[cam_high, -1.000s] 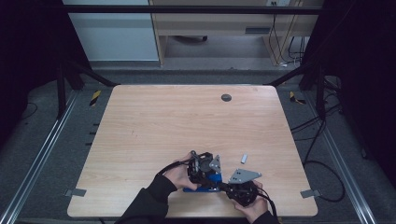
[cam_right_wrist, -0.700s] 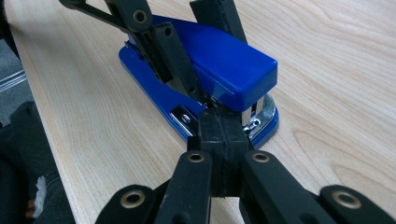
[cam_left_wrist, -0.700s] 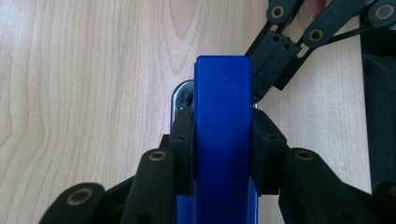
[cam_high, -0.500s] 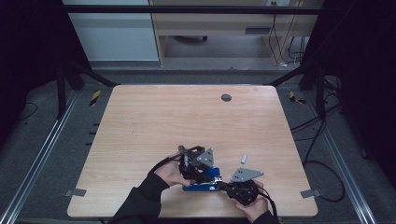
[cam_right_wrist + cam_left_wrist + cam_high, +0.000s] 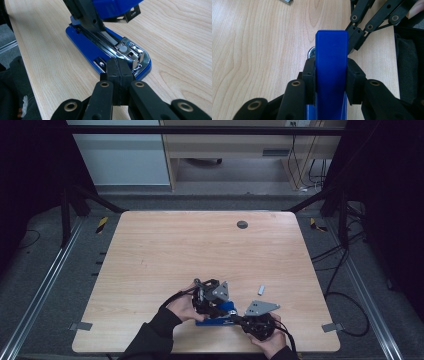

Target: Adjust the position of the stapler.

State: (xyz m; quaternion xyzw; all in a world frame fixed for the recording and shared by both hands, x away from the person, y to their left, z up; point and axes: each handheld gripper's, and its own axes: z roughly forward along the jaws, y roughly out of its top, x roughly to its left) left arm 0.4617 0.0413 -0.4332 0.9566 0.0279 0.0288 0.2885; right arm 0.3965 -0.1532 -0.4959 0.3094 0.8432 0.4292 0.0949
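A blue stapler (image 5: 216, 320) lies near the table's front edge with its top cover swung up. My left gripper (image 5: 212, 296) is shut on that blue cover (image 5: 332, 62), one pad on each side. In the right gripper view the chrome staple channel and blue base (image 5: 100, 51) lie bare, with the raised cover (image 5: 112, 7) above them. My right gripper (image 5: 117, 72) is shut with its pads together, and its tips rest at the base's front end. In the high view it (image 5: 242, 321) sits just right of the stapler.
A small grey strip of staples (image 5: 260, 290) lies on the table right of the stapler, also seen as a metal block (image 5: 287, 2). A round cable hole (image 5: 242, 224) sits at the far side. The table's front edge is close to both hands.
My left gripper has shifted slightly left and away from the front edge, keeping hold of the blue cover. The right gripper has stayed where it was.
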